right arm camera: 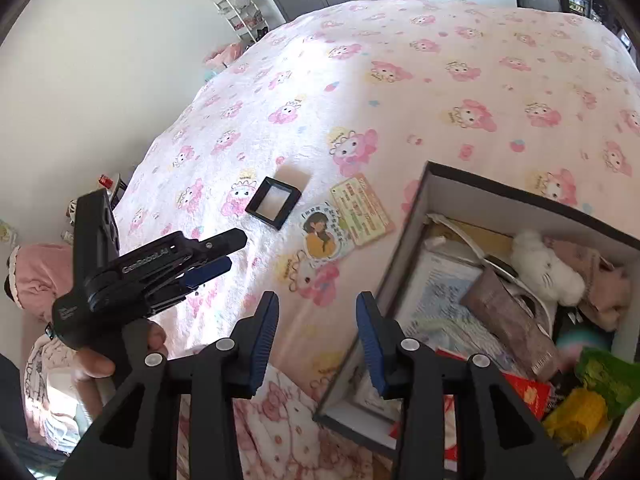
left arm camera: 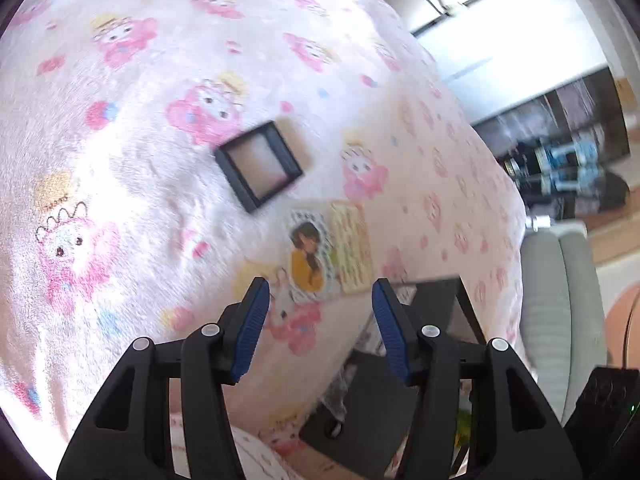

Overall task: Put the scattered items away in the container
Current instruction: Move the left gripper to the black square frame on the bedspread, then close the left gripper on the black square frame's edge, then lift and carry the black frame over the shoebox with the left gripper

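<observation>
While the box (right arm camera: pixel 424 216) sits open on the bed (right arm camera: pixel 400 60), the black square frame (left arm camera: pixel 258 166) lies at eleven o'clock from the left gripper (left arm camera: pixel 320 300), wide and empty, nearer than the right gripper (right arm camera: pixel 316 312), half-open and empty.

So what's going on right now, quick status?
Left gripper and right gripper open, empty. Black frame, girl sticker and card lie loose on blanket. Box open; nothing in the way.
</observation>
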A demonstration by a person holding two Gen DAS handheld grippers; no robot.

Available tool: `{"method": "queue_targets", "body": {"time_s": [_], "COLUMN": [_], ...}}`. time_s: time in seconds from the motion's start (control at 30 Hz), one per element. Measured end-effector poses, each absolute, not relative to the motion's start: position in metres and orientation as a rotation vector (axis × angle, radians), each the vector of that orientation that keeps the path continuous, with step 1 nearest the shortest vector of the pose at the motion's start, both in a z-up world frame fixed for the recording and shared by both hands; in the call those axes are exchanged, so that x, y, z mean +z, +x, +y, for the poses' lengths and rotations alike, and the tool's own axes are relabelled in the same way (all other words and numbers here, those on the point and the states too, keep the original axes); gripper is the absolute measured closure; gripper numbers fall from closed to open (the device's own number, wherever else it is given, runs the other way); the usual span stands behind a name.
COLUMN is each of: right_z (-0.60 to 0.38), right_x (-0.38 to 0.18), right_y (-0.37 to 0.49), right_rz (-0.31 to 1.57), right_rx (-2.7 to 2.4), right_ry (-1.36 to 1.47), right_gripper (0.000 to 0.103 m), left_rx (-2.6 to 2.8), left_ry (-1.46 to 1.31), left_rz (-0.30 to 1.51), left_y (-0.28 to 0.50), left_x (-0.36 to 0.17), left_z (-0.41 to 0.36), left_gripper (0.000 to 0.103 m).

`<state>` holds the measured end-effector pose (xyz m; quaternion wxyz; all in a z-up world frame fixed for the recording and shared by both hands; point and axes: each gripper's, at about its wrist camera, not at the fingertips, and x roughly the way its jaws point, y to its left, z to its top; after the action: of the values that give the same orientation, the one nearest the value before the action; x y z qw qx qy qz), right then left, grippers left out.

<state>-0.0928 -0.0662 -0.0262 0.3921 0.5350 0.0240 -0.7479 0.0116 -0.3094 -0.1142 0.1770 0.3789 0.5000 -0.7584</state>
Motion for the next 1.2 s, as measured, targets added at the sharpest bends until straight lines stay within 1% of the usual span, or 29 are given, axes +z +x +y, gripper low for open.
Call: {"method": "queue_targets", "body": {"time_s": [0.07, 0.1, 0.17, 0.27, 0.33, 0.37, 0.5, 0.57, 0.67, 0.77, 0.83, 0.9, 0.93, 0.97, 1.0, 1.03, 1.1, 1.2], "right_z": [-0.100, -0.116, -0.151, -0.204, -0.233, -0.246, -0.273, -0.278, -0.275, -0.279, -0.287, -0.294, -0.296, -0.293, -0.289, -0.284, -0.272, -0.244], "right_x": [-0.037, -0.041, -0.049, -0.073, -0.092, -0.101, -0.123, -0.130, -0.132, -0.131, -0.133, -0.146, -0.155, -0.161, -0.163, -0.160, -0.147, -0.112], "right_y": [-0.109, -0.116, -0.127, -0.143, -0.151, -0.155, -0.167, -0.174, -0.177, -0.178, -0.179, -0.180, -0.180, -0.179, -0.176, -0.172, -0.164, -0.151], "right_rz": [0.070, 0.077, 0.113, 0.237, 0.323, 0.372, 0.465, 0.484, 0.450, 0.418, 0.416, 0.437, 0.442, 0.417, 0.376, 0.360, 0.359, 0.317], "right_rx": [-1.868, -1.854, -1.833, -1.832, -1.814, -1.809, -1.829, -1.847, -1.844, -1.843, -1.836, -1.792, -1.749, -1.707, -1.679, -1.676, -1.693, -1.721], "right_ry": [1.421, 1.439, 1.433, 1.428, 1.427, 1.434, 1.429, 1.434, 1.436, 1.416, 1.393, 1.422, 1.465, 1.505, 1.519, 1.512, 1.485, 1.432], "right_gripper": [0.067, 0.067, 0.067, 0.067, 0.073, 0.073, 0.073, 0.073, 0.073, 0.073, 0.073, 0.073, 0.084, 0.085, 0.085, 0.085, 0.085, 0.085], "left_rx": [-2.042, -1.995, -1.935, -1.892, -1.883, -1.882, -1.870, -1.864, -1.876, -1.862, -1.867, -1.888, -1.897, -1.910, -1.923, -1.943, -1.973, -2.058], "left_ry": [1.028, 1.016, 0.994, 0.964, 0.962, 0.962, 0.963, 0.961, 0.937, 0.915, 0.913, 0.927, 0.939, 0.954, 0.971, 0.972, 0.954, 0.958], "left_rz": [1.506, 1.529, 1.538, 1.511, 1.521, 1.538, 1.567, 1.588, 1.548, 1.553, 1.538, 1.540, 1.549, 1.560, 1.544, 1.532, 1.570, 1.614], "left_y": [0.007, 0.004, 0.000, -0.008, -0.015, -0.018, -0.019, -0.016, -0.012, -0.011, -0.014, -0.018, -0.019, -0.020, -0.020, -0.019, -0.013, -0.003], "left_x": [-0.135, -0.145, -0.157, -0.169, -0.180, -0.186, -0.209, -0.214, -0.209, -0.209, -0.209, -0.212, -0.213, -0.214, -0.212, -0.209, -0.201, -0.176], "left_z": [-0.331, -0.340, -0.354, -0.370, -0.379, -0.383, -0.391, -0.393, -0.394, -0.394, -0.395, -0.395, -0.395, -0.394, -0.392, -0.390, -0.386, -0.368], "left_gripper": [0.050, 0.051, 0.055, 0.058, 0.062, 0.067, 0.074, 0.075, 0.075, 0.075, 0.075, 0.075, 0.075, 0.075, 0.078, 0.078, 0.078, 0.078]}}
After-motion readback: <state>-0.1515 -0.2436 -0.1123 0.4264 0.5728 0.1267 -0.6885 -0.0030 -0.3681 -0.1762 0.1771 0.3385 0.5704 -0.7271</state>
